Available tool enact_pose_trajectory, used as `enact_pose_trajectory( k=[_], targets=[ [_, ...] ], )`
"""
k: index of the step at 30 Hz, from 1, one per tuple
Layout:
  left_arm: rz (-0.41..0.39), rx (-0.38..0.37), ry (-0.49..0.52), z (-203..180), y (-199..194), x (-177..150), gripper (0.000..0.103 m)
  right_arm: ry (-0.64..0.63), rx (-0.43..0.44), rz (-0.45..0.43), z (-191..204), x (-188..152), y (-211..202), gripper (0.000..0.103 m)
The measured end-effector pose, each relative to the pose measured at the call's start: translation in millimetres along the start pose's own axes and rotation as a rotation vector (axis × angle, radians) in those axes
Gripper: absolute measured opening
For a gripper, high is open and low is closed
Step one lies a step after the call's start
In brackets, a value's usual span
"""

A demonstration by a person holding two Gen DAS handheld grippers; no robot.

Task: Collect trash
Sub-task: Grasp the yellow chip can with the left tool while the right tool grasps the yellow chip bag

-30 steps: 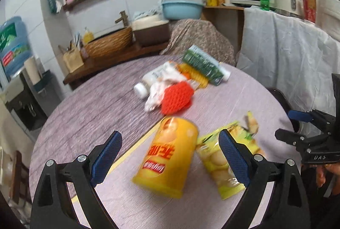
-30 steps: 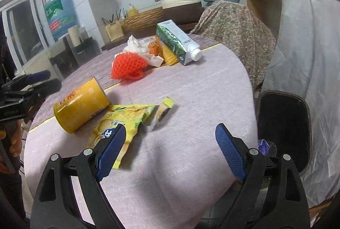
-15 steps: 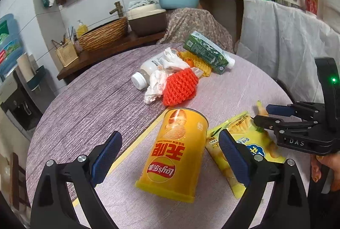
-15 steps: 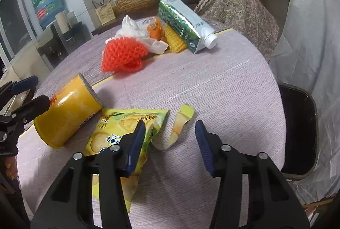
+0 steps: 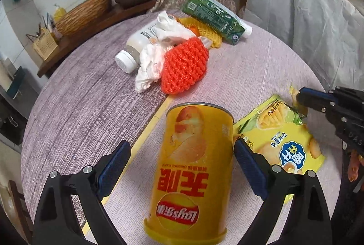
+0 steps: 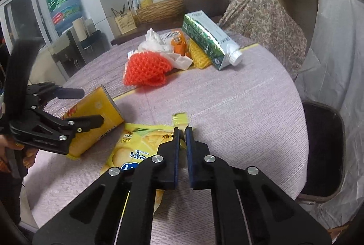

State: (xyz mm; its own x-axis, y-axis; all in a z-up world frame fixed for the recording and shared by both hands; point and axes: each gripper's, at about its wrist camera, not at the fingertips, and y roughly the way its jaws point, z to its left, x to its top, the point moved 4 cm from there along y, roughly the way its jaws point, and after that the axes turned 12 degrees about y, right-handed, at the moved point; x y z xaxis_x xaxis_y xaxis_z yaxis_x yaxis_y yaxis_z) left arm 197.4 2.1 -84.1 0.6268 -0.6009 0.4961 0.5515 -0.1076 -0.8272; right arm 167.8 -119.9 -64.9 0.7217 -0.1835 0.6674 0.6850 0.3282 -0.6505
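A yellow chips can (image 5: 195,154) lies on its side on the round purple table (image 5: 79,108). My left gripper (image 5: 182,146) stands open astride the can, its pads clear of it on the left side. Beside the can lies a yellow snack bag (image 5: 279,142) with a torn strip at its top. My right gripper (image 6: 182,133) is closing tight on that strip, which shows yellow between its blue pads. The right wrist view also shows the can (image 6: 95,115), the bag (image 6: 136,145) and the left gripper (image 6: 89,106).
Further back lie a red foam net (image 5: 184,67), crumpled white tissue (image 5: 150,65), a white bottle (image 5: 134,47), a yellow net (image 5: 211,38) and a green carton (image 5: 213,15). A black chair (image 6: 323,149) stands at the table's right edge, with white draped cloth (image 5: 307,17) behind it.
My right gripper closed from wide open onto the bag's torn strip. The left gripper moved forward and down, so the can now lies between its fingers.
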Motion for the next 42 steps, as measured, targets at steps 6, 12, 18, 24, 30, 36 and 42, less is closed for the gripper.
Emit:
enact_pose_trajectory(
  k=[6, 12, 18, 24, 30, 36, 42],
  targets=[
    [0.046, 0.014, 0.083, -9, 8, 8, 0.091, -0.025, -0.052, -0.014, -3, 0, 0, 0.007],
    [0.047, -0.030, 0.038, -6, 13, 10, 0.066, -0.042, -0.112, -0.024, -2, 1, 4, 0.058],
    [0.010, -0.023, -0.013, -3, 11, 8, 0.066, 0.023, -0.101, 0.051, -13, -2, 23, 0.044],
    [-0.069, -0.018, -0.084, 7, -6, 5, 0.066, 0.100, -0.047, 0.050, -23, -3, 29, 0.013],
    [-0.160, 0.008, -0.116, 9, -31, 8, 0.066, 0.060, -0.012, -0.017, -16, 5, 8, 0.012],
    [-0.246, -0.012, -0.150, 6, -54, 18, 0.066, 0.031, 0.005, -0.095, -15, 17, -23, 0.012],
    [-0.299, -0.030, -0.153, -6, -61, 33, 0.066, -0.001, -0.011, -0.161, -21, 27, -53, 0.012]
  ],
)
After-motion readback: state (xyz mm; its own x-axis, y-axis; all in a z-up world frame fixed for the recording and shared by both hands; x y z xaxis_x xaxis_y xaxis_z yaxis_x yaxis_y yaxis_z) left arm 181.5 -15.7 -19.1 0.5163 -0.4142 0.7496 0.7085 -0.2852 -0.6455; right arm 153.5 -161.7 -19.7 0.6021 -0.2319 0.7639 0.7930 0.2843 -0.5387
